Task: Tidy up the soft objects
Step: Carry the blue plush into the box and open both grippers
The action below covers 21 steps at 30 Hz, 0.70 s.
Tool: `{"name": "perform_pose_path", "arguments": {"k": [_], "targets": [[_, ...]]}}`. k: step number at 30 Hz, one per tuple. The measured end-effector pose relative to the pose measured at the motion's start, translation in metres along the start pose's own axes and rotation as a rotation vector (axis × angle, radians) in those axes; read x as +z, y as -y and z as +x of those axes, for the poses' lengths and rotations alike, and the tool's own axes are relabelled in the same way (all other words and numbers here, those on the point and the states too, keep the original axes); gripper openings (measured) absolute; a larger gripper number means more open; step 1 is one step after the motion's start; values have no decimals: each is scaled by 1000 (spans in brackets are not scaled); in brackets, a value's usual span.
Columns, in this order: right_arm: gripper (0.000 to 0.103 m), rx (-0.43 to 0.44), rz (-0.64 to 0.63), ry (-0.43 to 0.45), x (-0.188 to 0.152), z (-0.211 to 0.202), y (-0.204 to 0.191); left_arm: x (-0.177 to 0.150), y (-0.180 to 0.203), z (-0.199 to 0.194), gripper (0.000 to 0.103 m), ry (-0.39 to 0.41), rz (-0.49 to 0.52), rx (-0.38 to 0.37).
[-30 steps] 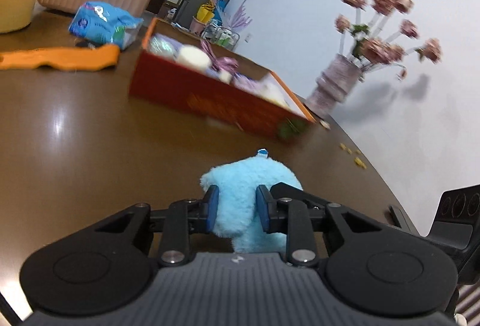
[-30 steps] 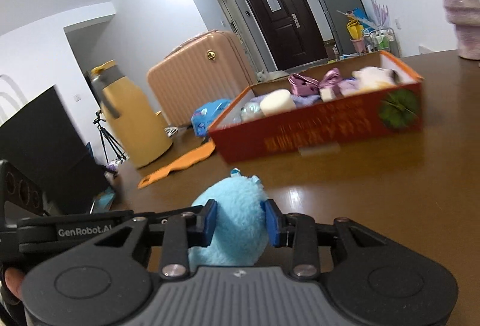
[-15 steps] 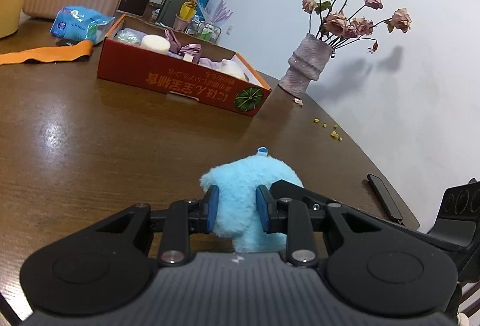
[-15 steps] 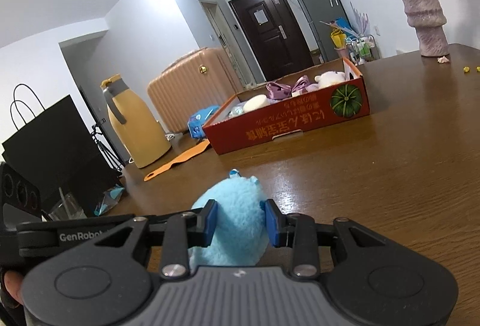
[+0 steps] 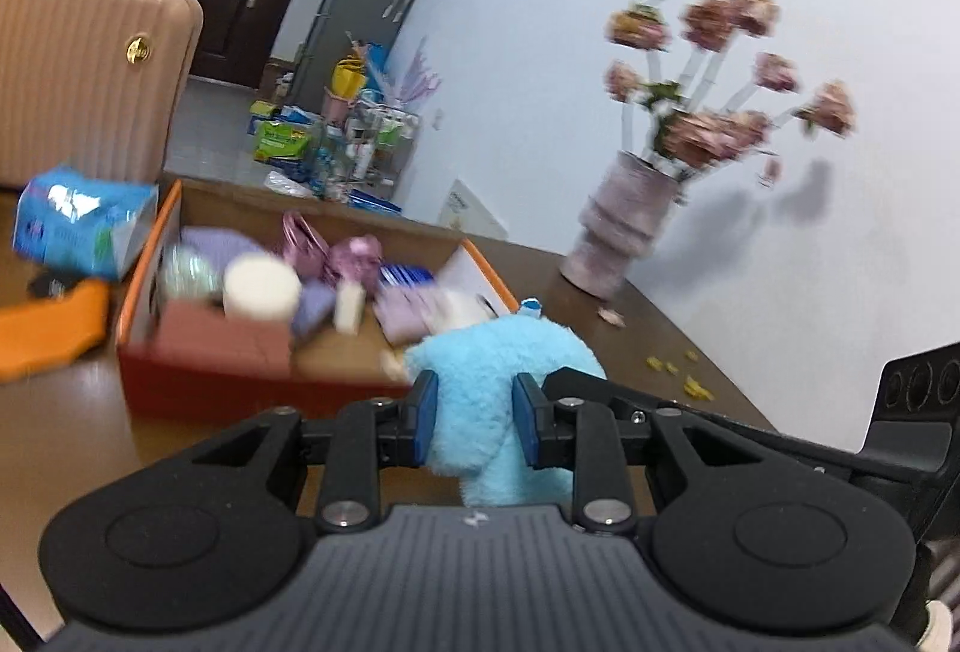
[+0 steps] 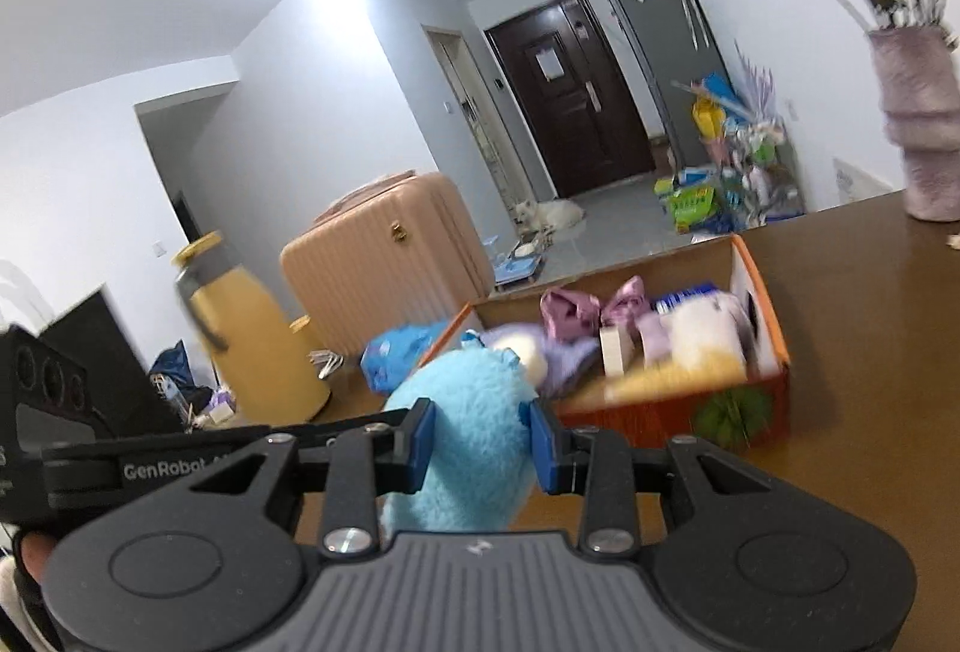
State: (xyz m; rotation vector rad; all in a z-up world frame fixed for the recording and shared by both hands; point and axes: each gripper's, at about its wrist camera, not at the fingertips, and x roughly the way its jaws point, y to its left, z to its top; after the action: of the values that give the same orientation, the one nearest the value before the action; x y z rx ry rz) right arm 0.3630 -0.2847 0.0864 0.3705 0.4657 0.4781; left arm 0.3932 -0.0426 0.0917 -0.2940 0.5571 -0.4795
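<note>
A fluffy light-blue plush toy [image 5: 498, 382] is held up off the brown table by both grippers at once. My left gripper [image 5: 474, 415] is shut on one side of it, blue pads pressed into the fur. My right gripper [image 6: 480, 439] is shut on the same plush toy [image 6: 468, 430] from the other side. Just beyond the toy stands an open red-orange cardboard box [image 5: 198, 352] holding several soft things: a purple cloth, pink bows, a white roll. In the right wrist view the box [image 6: 762, 388] sits right of the toy, which hides its near left corner.
A pink vase of dried roses [image 5: 618, 232] stands on the table right of the box. A blue packet [image 5: 84, 226] and an orange strip [image 5: 48, 328] lie left of it. A pink suitcase [image 6: 384, 262] and a yellow jug [image 6: 246, 346] stand beyond the table's left side.
Both grippers have risen and moved toward the box with the blue plush held between them. The box now looks larger and is seen from above, its contents showing.
</note>
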Motion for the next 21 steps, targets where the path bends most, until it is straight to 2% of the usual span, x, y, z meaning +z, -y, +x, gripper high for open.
{"name": "perform_pose_path", "arguments": {"k": [5,10,13,17,21], "targets": [[33,-46,31,-95,48,98,30,41,-39,82,25,-71,-19,87],[31,-72,109,-221,57,180,70,44,-80,143,21,-162,-33,145],[31,-104,88,-295,45,207,77,34,-93,160,19,-196,-24,166],[30,-162,-19,-347,37,225,79,22,-94,167,19,-204,21,155],[31,-158,-48,-391,40,230,79,23,-92,167,22,-204,39,151]]}}
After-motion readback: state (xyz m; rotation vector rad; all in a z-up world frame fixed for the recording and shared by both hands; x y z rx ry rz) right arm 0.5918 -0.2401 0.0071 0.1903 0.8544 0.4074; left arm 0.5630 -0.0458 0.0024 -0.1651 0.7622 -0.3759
